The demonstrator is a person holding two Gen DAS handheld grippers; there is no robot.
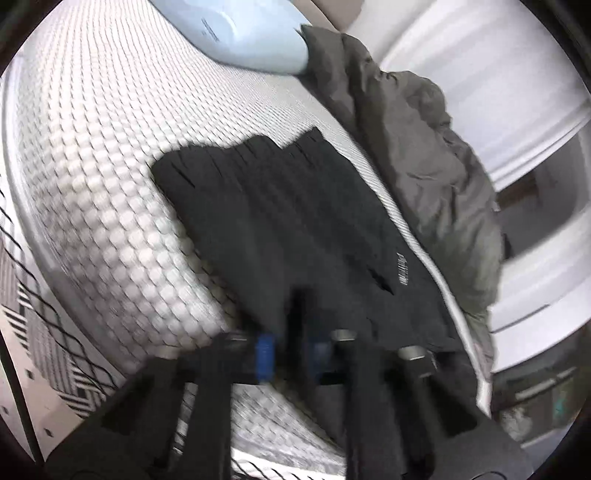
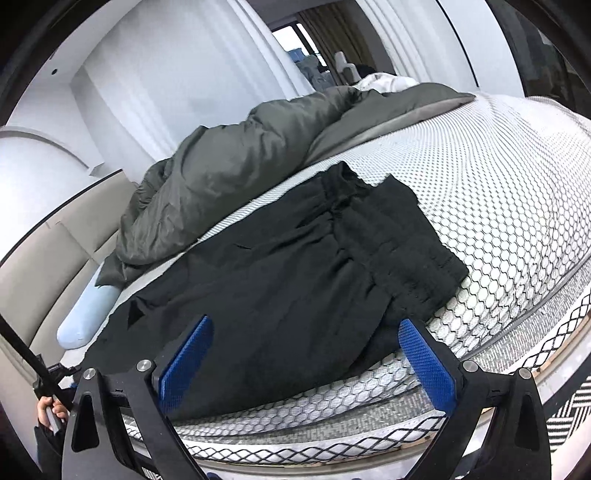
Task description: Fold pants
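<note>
one black pants [image 2: 280, 273] on mattress [image 2: 498, 206]

Honeycomb-textured mattress [image 2: 498, 206], black pants [image 2: 288, 266], grey duvet [image 2: 229, 155], pale-blue pillow [image 2: 86, 317]

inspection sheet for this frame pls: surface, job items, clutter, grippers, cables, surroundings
Surface: mattress, white honeycomb mesh cover.
Job's things: black pants lying on the mattress near its edge, already doubled over.
Clutter: grey duvet bunched behind the pants; pale blue pillow.
Grippers: right gripper open, at the pants' near edge; left gripper blurred, pads close together at the fabric, grip unclear.
Cables: nothing seen.
Surroundings: white walls, beige headboard.
</note>
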